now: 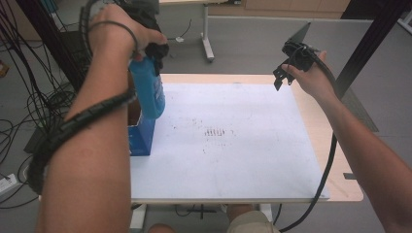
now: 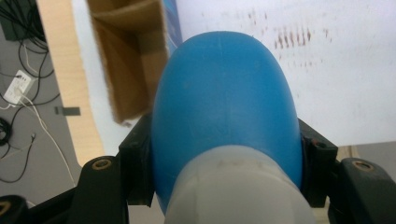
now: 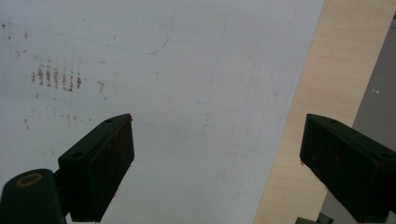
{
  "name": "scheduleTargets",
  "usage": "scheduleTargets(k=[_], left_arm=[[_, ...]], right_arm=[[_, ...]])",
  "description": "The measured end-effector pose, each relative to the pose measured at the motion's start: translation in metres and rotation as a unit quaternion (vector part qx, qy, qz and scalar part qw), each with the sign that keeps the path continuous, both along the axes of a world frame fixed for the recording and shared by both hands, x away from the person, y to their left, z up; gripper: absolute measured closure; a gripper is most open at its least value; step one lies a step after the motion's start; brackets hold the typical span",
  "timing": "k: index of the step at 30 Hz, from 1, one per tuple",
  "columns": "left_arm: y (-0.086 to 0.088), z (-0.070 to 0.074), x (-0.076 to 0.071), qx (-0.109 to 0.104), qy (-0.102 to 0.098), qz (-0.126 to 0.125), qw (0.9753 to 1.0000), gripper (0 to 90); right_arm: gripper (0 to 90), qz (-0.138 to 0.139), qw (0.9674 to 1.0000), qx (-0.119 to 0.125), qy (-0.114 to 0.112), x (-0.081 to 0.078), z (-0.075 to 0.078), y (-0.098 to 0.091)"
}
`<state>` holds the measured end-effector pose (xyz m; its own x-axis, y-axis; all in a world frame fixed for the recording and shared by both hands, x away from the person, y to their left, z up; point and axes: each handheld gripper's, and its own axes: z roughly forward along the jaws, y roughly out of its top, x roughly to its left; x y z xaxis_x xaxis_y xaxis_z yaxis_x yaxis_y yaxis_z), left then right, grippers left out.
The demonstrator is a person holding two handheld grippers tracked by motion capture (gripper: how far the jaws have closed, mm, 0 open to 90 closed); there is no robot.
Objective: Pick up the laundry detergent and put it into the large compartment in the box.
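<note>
My left gripper (image 1: pixel 153 56) is shut on a blue bottle (image 1: pixel 148 94) near its top and holds it in the air, hanging down over an open blue cardboard box (image 1: pixel 142 136) at the table's left edge. In the left gripper view the black fingers (image 2: pixel 137 163) press both sides of the blue bottle (image 2: pixel 224 102) just below its white cap (image 2: pixel 238 191), with the box's brown inside (image 2: pixel 130 60) beneath. My right gripper (image 1: pixel 282 75) hovers over the far right of the table, open; its view shows the pads (image 3: pixel 112 158) wide apart with nothing between them.
A white sheet (image 1: pixel 233 145) with faint reddish marks (image 1: pixel 214 132) covers most of the wooden table (image 1: pixel 320 121). Cables (image 1: pixel 29 102) lie on the floor to the left. A table leg (image 1: pixel 208 43) stands beyond the far edge.
</note>
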<state>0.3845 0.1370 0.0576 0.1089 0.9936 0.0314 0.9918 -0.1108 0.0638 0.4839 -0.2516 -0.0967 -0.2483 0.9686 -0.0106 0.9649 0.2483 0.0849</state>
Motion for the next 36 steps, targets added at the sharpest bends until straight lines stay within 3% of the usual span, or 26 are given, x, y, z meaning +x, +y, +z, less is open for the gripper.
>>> scheduleTargets(k=[8,18,29,36], left_arm=[[0.026,0.023,0.009,0.008,-0.014,0.022,0.9996,37.8],[0.056,0.035,0.014,0.003,-0.028,0.046,0.9985,37.7],[0.081,0.029,0.020,0.002,-0.029,0.069,0.9972,37.7],[0.088,0.019,0.028,0.003,-0.025,0.074,0.9970,37.7]], right_arm=[[10.1,0.004,1.0000,0.002,-0.003,-0.002,0.009,0.003],[10.2,-0.002,1.0000,0.008,-0.003,-0.004,0.015,-0.005],[10.1,-0.003,0.9999,0.010,-0.002,-0.001,0.014,-0.005],[10.1,0.001,1.0000,0.008,0.003,0.002,0.012,-0.002]])
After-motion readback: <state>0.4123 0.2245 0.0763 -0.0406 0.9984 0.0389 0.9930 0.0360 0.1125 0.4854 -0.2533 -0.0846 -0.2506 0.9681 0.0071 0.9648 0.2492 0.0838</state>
